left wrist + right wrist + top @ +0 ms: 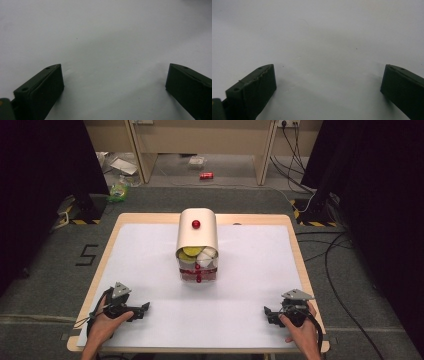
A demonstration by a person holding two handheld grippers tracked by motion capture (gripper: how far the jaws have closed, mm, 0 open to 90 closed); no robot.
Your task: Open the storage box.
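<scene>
**Both grippers parked at the near edge, container standing ahead between them**

High view. A cream, round-topped container (197, 237) with a red knob (196, 224) on its cover stands at the middle of the table (150, 255), on the white sheet. Its open front faces the person; yellow and white items show inside, above a clear lower part with red fittings. The container's long axis runs away from the person, toward the far edge. The left gripper (142, 309) rests on the table nearer than the container and to its left, well apart from it. The right gripper (268, 312) rests nearer than the container and to its right, also well apart. Both point inward, roughly toward each other rather than at the container. Judged from here, neither hand is clearly closer; a reach by either means turning toward the open front and moving ahead.

Left gripper view. Jaws spread wide, nothing between them; bare white sheet lies beyond. The container is off to one side of where the jaws point.

Right gripper view. Jaws likewise spread wide and holding nothing, with plain white sheet ahead; not touching the container.
</scene>
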